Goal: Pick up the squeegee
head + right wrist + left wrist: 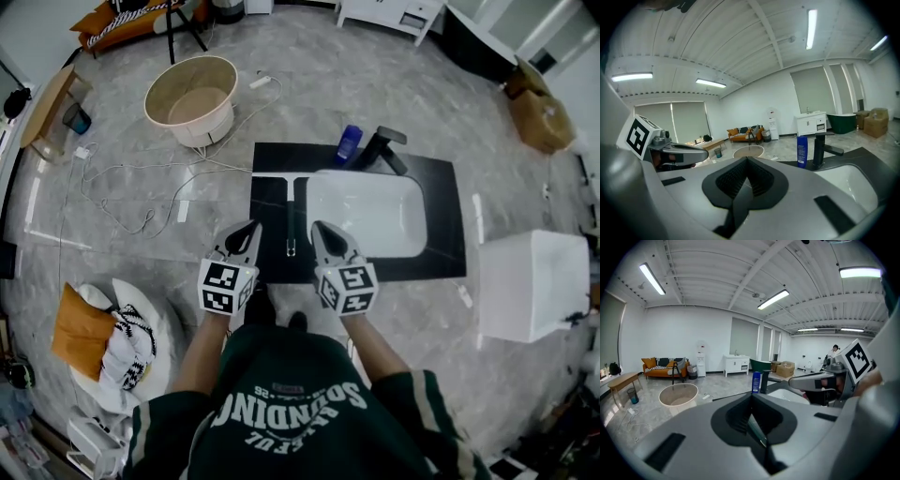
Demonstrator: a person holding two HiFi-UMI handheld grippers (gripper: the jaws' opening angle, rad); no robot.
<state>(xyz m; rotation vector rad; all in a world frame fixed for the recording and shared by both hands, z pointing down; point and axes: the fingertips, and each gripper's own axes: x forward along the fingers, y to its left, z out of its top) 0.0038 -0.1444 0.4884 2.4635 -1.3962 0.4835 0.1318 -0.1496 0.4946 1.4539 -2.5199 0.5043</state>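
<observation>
The squeegee point(292, 211) lies flat on the black counter point(442, 197), just left of the white sink point(412, 192). Its dark cross bar is at the far end and its thin handle points toward me. My left gripper point(249, 228) hovers at the counter's near edge, left of the handle. My right gripper point(321, 230) hovers to the handle's right, over the sink's near left corner. Both are shut and hold nothing. In the left gripper view the shut left gripper point(751, 398) fills the foreground with the right gripper point(813, 380) beside it. The right gripper view shows its shut jaws point(746, 161).
A blue bottle point(348, 143) and a black faucet point(382, 150) stand at the counter's far edge. A beige round tub point(192, 98) and loose cables point(122, 202) are on the floor to the left. A white box point(530, 281) stands to the right.
</observation>
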